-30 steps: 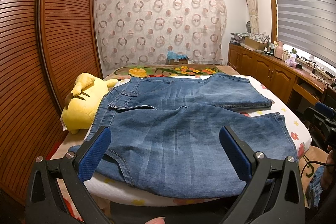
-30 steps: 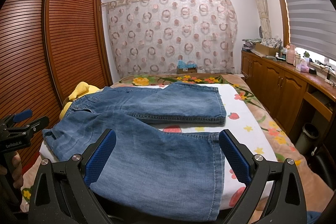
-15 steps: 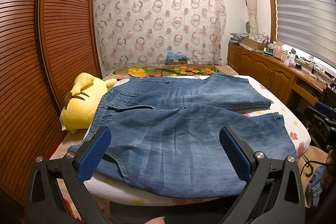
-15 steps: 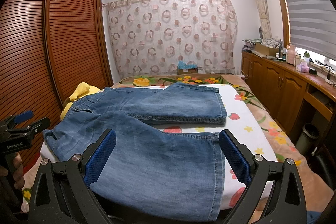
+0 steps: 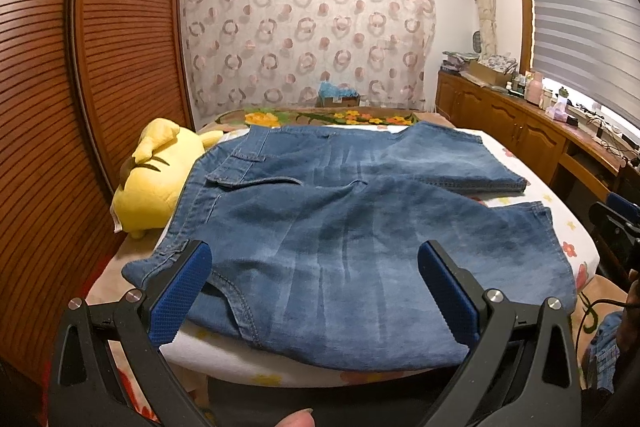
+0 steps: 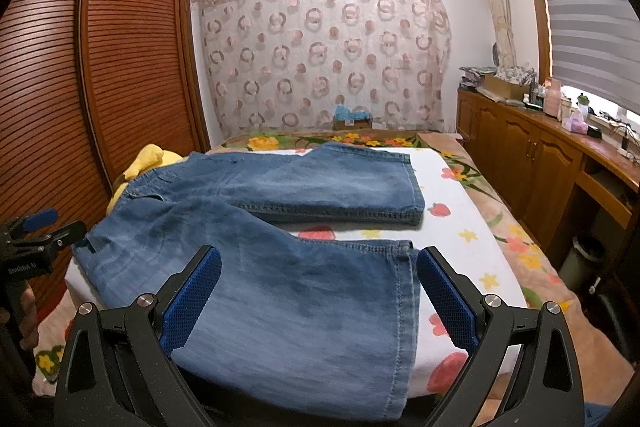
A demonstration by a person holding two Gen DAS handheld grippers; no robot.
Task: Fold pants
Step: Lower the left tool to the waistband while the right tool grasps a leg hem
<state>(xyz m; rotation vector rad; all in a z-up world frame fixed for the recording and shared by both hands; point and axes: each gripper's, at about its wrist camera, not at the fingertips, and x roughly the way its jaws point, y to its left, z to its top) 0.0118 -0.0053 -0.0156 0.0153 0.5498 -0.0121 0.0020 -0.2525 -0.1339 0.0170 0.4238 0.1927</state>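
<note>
Blue denim pants (image 5: 344,227) lie flat on the bed, waist to the left and both legs spread toward the right. My left gripper (image 5: 314,267) hovers open over the near waist corner and near leg, touching nothing. In the right wrist view the same pants (image 6: 280,267) stretch across the bed, and my right gripper (image 6: 318,273) stands open above the near leg's hem end. Each blue pad (image 6: 192,299) is wide apart from its mate, with cloth seen between them. The left gripper (image 6: 32,239) also shows at the right view's left edge, held by a hand.
A yellow plush toy (image 5: 156,179) lies at the bed's left side beside the waistband. A slatted wooden wardrobe (image 5: 80,87) stands close on the left. Wooden cabinets (image 6: 540,155) with clutter run along the right wall. The bed sheet (image 6: 460,211) has a fruit and flower print.
Both grippers have crept slightly forward toward the pants. Both stay open and the pants have not moved.
</note>
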